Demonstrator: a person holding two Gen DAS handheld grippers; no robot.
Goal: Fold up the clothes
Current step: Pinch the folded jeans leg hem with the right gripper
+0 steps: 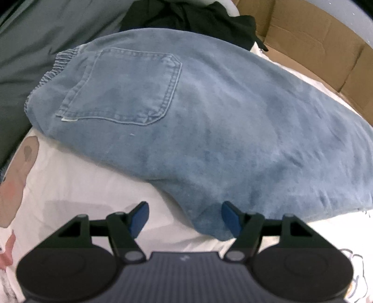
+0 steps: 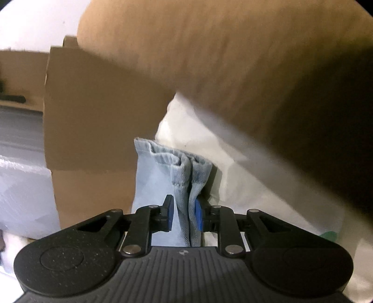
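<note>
Light blue jeans lie spread on white bedding, back pocket facing up and the elastic waistband at the left. My left gripper hovers open at the near edge of the jeans, where a fold of denim sits just inside its right pad. In the right wrist view, my right gripper is shut on a bunched, doubled hem of the jeans. Both blue pads press on the cloth, which hangs up between them.
A cardboard box lines the far right of the bed, with a black garment and a dark grey-green sheet behind the jeans. Close around the right gripper stand box walls, a blurred cardboard flap, white cloth and plastic wrap.
</note>
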